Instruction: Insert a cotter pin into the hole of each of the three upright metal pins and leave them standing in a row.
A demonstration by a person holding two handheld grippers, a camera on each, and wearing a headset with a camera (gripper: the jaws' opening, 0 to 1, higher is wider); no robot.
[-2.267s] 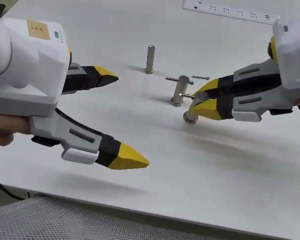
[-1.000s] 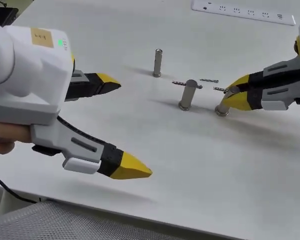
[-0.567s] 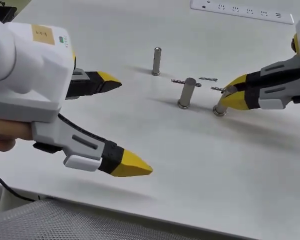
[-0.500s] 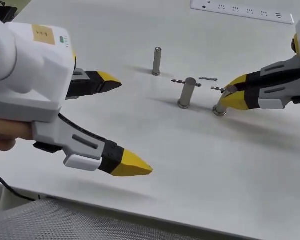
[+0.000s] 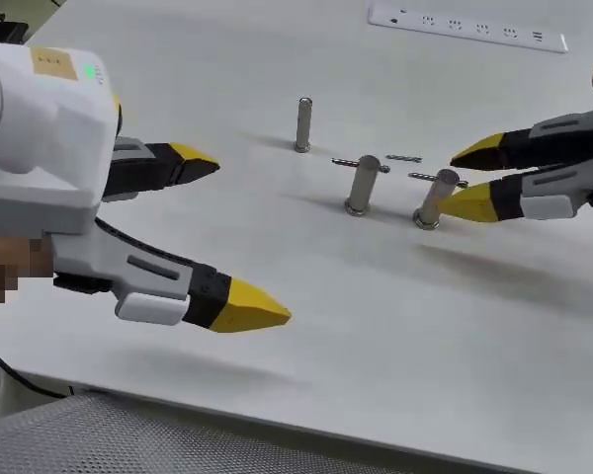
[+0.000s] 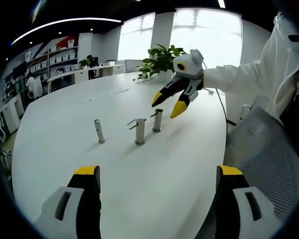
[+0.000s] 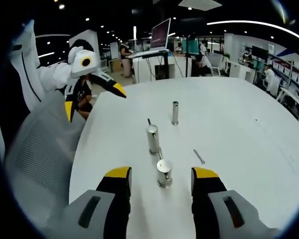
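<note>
Cotter pins [image 5: 360, 164] sit through two metal pins [image 5: 357, 194]

The left gripper [image 6: 157, 171] is seen from behind, its yellow-tipped jaws spread wide above the near edge of a white table [image 6: 65, 109]. Three upright metal pins [image 6: 139, 132] are set in a row farther out on the table. A cotter pin [image 6: 132, 123] is carried crosswise near the top of the middle pin, and another is seen at the top of the right-hand pin [image 6: 157, 120]; the left-hand pin [image 6: 98, 131] is bare. The right gripper [image 6: 166, 106], held out from a white sleeve [image 6: 239, 72], is poised just beyond the right-hand pin with its jaws parted. A mesh chair [image 6: 261, 159] is seen at the right and a plant [image 6: 162, 56] at the far side.
</note>
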